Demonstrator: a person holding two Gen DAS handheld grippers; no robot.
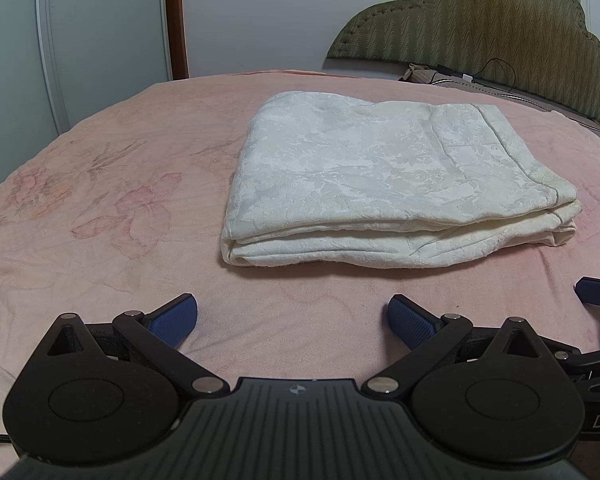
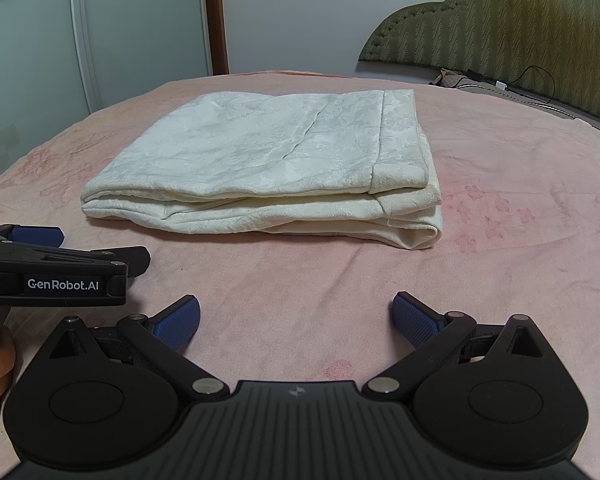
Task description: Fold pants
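Note:
The white patterned pants lie folded in a flat stack of several layers on the pink bedspread; they also show in the right wrist view. My left gripper is open and empty, hovering over the bed a short way in front of the stack. My right gripper is open and empty, also in front of the stack, to the right of the left one. The left gripper's body shows at the left edge of the right wrist view. One blue pad of the right gripper shows at the left view's right edge.
A padded olive headboard stands at the back right, with a black cable and small items at its foot. White wardrobe doors and a brown door frame stand behind the bed on the left.

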